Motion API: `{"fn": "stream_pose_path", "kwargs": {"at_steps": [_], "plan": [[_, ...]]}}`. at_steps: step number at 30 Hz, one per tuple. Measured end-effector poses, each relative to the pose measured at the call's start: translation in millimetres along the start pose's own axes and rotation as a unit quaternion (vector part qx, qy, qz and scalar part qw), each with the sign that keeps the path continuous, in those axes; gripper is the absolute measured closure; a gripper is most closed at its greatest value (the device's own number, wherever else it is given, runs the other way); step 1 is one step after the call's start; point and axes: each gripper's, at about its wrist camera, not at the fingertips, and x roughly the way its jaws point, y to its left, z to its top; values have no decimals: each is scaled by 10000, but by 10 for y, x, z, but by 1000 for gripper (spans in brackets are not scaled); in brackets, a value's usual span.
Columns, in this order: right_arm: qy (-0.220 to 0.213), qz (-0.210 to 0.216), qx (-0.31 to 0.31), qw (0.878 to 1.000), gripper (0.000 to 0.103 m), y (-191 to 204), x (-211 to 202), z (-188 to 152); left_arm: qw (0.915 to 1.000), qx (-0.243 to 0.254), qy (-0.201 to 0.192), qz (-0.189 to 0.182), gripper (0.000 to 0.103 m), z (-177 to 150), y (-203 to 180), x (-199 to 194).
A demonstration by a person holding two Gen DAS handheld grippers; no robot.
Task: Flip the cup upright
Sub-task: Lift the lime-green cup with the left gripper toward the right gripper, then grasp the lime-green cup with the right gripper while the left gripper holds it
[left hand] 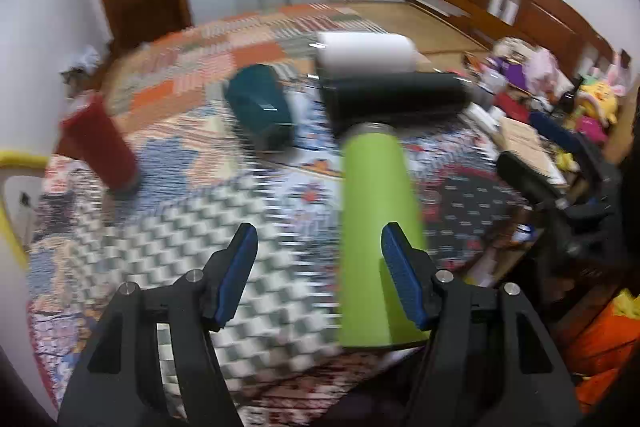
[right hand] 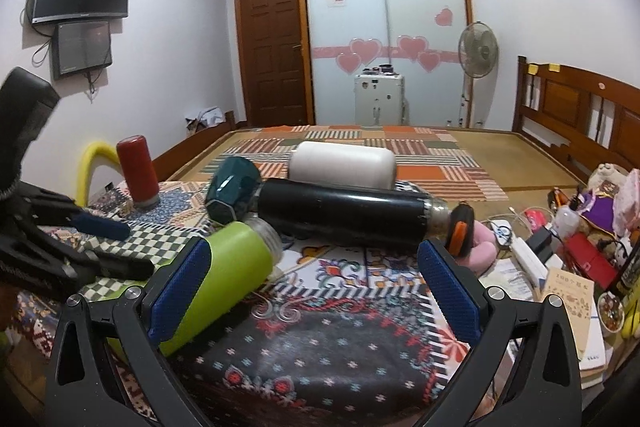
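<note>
A lime green cup (left hand: 376, 227) (right hand: 224, 267) lies on its side on the patterned cloth. My left gripper (left hand: 318, 275) is open and empty; the green cup lies against its right finger, mostly outside the gap. The left view is blurred. My right gripper (right hand: 314, 291) is open and empty; the green cup's base lies by its left finger. The left gripper also shows in the right wrist view (right hand: 100, 247), at the left. A dark teal cup (left hand: 260, 107) (right hand: 232, 191), a black flask (left hand: 396, 99) (right hand: 344, 211) and a white flask (left hand: 366, 55) (right hand: 342, 167) also lie on their sides behind.
A red cup (left hand: 100, 143) (right hand: 138, 171) stands upside down at the far left. Clutter of boxes, books and toys (right hand: 568, 255) fills the right side. A wooden headboard (right hand: 580, 119) stands at the right. A yellow chair back (right hand: 94, 163) is at the left edge.
</note>
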Motion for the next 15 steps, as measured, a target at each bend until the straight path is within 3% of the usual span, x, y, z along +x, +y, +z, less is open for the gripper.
{"fn": "stream_pose_path", "kwargs": {"at_steps": [4,10,15], "plan": [[134,150,-105,9997,0,125,116,67,9995,-119,127,248,39,-187,222,140],[492,367,-262,9978,0,307,350,92,9996,-143,12,258,39,-407,314,232],[1050,588,-359,9921,0,452,629,93,9997,-218,-115,73,39,-463,380,230]]}}
